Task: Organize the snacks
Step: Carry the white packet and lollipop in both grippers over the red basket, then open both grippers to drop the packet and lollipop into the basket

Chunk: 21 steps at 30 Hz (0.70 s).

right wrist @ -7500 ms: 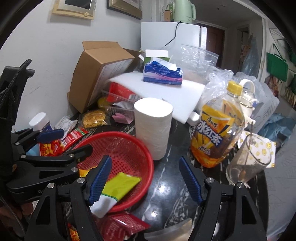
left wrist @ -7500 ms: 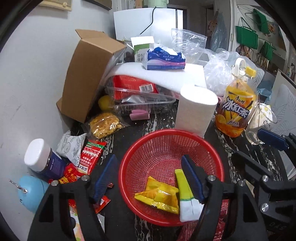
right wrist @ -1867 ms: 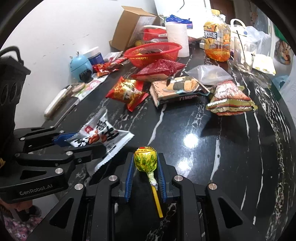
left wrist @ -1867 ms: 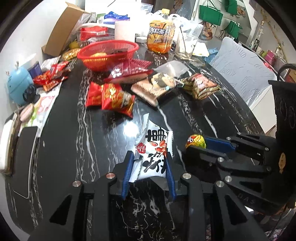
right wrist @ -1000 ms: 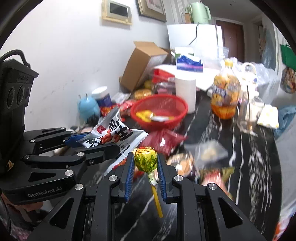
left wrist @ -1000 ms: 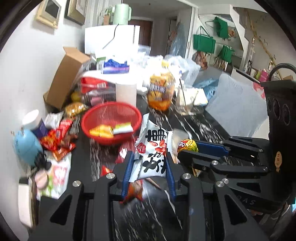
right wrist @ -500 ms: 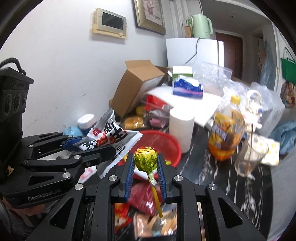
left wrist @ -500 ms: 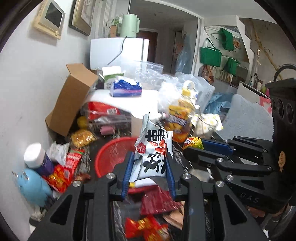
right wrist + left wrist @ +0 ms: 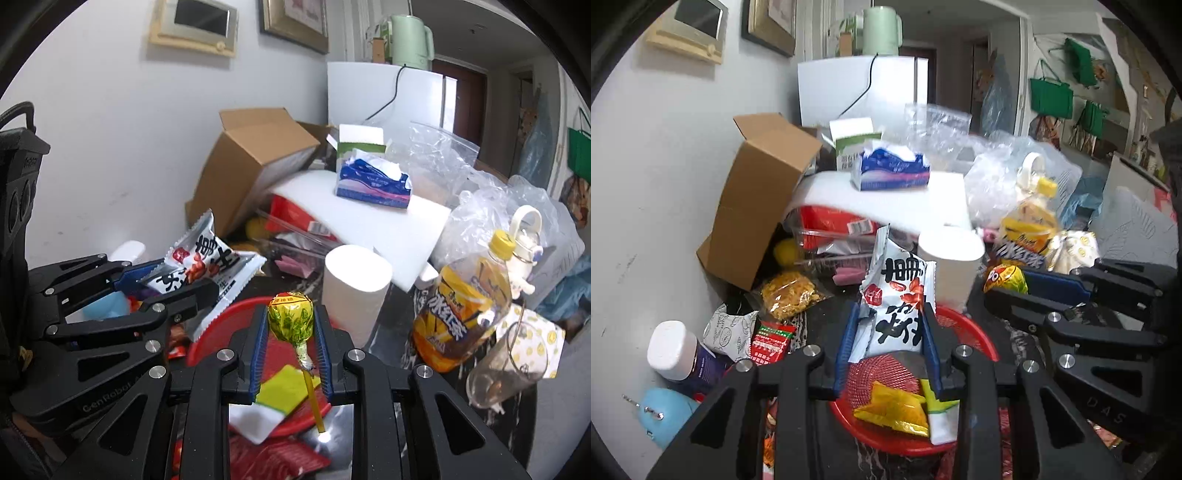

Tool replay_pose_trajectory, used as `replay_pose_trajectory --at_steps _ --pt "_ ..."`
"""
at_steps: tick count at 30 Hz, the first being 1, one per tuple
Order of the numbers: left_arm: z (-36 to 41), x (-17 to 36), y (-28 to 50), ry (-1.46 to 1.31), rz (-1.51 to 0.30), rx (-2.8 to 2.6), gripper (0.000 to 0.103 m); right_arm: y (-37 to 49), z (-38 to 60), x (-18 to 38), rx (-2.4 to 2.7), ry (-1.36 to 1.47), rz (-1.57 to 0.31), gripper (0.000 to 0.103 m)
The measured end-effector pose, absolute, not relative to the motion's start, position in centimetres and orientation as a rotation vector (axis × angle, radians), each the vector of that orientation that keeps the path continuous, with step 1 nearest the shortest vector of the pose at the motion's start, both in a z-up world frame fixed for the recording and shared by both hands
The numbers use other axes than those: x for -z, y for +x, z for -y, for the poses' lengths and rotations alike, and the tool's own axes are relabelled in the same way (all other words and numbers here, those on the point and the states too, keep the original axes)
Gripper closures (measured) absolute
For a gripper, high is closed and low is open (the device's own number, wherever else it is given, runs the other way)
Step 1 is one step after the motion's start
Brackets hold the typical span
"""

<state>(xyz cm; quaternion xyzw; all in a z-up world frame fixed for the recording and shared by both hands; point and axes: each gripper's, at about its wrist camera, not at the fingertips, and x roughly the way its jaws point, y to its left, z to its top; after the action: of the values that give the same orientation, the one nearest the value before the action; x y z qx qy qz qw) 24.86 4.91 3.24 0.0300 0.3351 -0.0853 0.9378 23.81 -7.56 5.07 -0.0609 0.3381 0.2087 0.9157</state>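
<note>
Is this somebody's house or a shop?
Most likely a home's kitchen or dining corner: a white fridge with a green kettle on top, framed pictures on the wall, and a cluttered black marble table.

wall [image 9: 110, 129]: white | fridge [image 9: 860, 88]: white | door [image 9: 467, 107]: dark brown

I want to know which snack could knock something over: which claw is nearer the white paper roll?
Right, I'd judge. The right claw with its lollipop sits just beside the paper roll; the left claw is farther, across the red basket.

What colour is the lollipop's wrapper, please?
The lollipop wrapper is yellow-green; the right wrist view shows it best.
</note>
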Motion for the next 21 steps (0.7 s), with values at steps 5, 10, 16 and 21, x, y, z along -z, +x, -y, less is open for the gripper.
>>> replay_pose_trajectory --at_steps 5,10,16,21 --pt "-4.9 -1.1 26.6 0.035 -0.751 0.18 0.071 25.7 7.2 -3.4 -0.407 -0.138 -0.715 0.079" --pt "-4.8 0.3 27.2 0.036 -0.769 0.167 0.071 26.7 7.1 -2.1 -0.417 -0.138 -0.729 0.079" --pt "-4.9 1.2 27.8 0.05 -0.836 0.132 0.069 27.7 7.2 -0.5 -0.404 -0.114 -0.802 0.078" --pt "-5.1 1.0 27.7 0.063 -0.828 0.096 0.052 27.7 7.9 -0.2 -0.371 -0.11 -0.819 0.057"
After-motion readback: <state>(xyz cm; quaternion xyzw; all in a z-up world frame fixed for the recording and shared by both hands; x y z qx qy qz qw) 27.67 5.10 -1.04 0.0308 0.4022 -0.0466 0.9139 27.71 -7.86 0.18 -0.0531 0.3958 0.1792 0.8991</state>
